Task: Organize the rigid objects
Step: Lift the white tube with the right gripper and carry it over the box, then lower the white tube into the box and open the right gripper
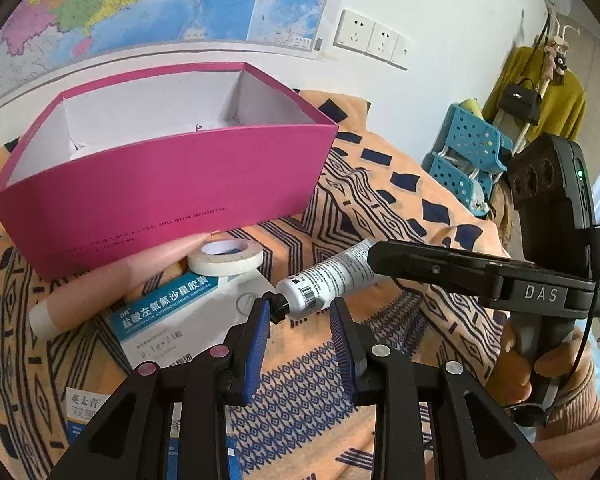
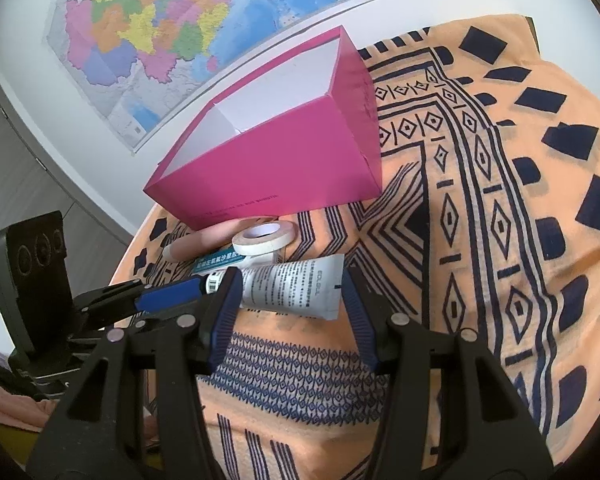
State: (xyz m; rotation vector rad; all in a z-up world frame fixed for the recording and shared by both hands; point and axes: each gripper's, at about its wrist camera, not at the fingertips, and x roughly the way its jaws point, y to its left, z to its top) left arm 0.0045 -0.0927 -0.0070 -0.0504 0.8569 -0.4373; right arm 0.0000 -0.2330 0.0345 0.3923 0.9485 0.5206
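A small white tube (image 1: 332, 280) with a black cap hangs just above the orange patterned cloth, held from both ends. My left gripper (image 1: 300, 316) is shut on the cap end: the cap lies against one blue pad and the shoulder against the other. My right gripper (image 2: 290, 284) is shut on the flat crimped end of the tube (image 2: 292, 286), which sits slantwise between its fingers. In the left wrist view only one black finger (image 1: 420, 266) of it shows, covering that end. The open pink box (image 1: 172, 184) (image 2: 276, 168) stands behind, white inside.
Below the tube lie a roll of white tape (image 1: 226, 256), a blue-and-white medicine box (image 1: 168, 312) and a skin-coloured tube (image 1: 140, 276) against the pink box. Another medicine box (image 1: 84, 408) lies nearer. A hand (image 1: 556, 364) grips the right gripper's handle. A blue rack (image 1: 468, 152) stands beyond the cloth.
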